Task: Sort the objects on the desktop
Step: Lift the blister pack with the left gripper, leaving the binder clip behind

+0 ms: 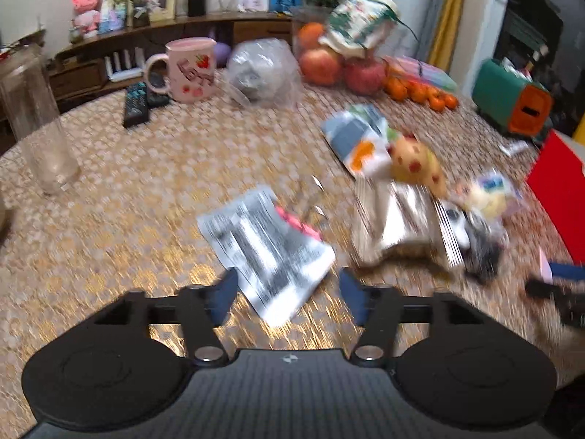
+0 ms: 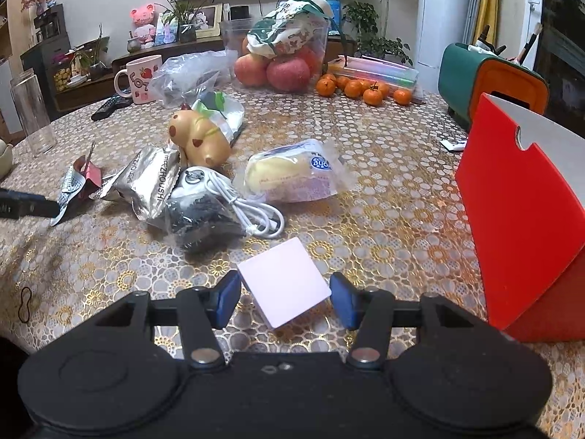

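Across the patterned table the items to sort lie in a loose heap at centre: a silver packet, a bagged charger with white cable, a spotted toy and a wrapped bun. Left gripper stands released, its blue pads clear on either side of a printed sachet; that view is smeared, and I cannot tell whether the sachet lies flat or is lifted. Right gripper has a pink square between its pads, seemingly clenched at opposite corners, though contact at the right pad is not clear. Risks, as judged: a corner grip may let the square pivot or slip out; the left jaws, closing on a thin flat sachet, may skid over it or snag the tablecloth; the loose cable may drag the charger bag along if a neighbouring item is pulled. Containers: a red box stands at the right, lid raised, interior not visible; a clear tub at the back holds apples and a patterned bag, with tangerines loose beside it; a tall glass jar appears empty; a pink mug stands by the remotes, contents unseen.
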Demonstrator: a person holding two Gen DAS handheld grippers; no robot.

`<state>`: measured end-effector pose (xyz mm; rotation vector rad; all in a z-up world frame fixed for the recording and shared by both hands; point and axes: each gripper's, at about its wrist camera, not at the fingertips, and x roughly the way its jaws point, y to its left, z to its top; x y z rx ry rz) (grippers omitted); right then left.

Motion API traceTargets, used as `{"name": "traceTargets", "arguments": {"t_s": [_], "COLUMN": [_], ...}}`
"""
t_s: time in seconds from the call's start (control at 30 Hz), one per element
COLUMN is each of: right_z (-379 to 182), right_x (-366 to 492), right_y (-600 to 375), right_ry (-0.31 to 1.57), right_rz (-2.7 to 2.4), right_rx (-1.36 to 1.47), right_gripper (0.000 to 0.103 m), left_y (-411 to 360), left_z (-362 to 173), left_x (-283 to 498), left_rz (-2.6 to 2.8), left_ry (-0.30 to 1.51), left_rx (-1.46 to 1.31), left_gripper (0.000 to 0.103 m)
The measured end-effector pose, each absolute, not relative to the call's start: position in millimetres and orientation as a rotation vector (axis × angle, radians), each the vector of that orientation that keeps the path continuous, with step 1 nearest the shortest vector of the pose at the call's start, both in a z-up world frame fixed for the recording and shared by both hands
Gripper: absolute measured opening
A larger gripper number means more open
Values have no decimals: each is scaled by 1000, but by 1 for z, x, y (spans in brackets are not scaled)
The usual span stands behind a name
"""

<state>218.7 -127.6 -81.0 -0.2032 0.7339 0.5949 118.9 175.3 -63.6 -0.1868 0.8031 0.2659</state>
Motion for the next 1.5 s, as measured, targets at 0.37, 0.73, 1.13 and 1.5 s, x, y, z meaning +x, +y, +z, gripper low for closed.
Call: {"name": "traceTargets", "arguments": {"t_s": [0.37,0.73,1.13,1.5], "right_z": [-81,-83,-89,-88], "right_x": [219,220,219,219], "right_y": [-131,-134,-134,-134], "right_ry": [726,721,735,734], "right_rz": [597,597,592,585], "right_rx": [-187,-183,-180,-183], "right_gripper": [53,53,53,53], "left_y": [209,216,220,218], "left_z": [-51,-73,-88,-88], "left_x": [154,177,167,159], "left_rz": [412,528,516,488], "left_ry": [876,932,923,888], "left_rx": [-356,-355,-391,-392], "left_gripper": [64,64,66,59]}}
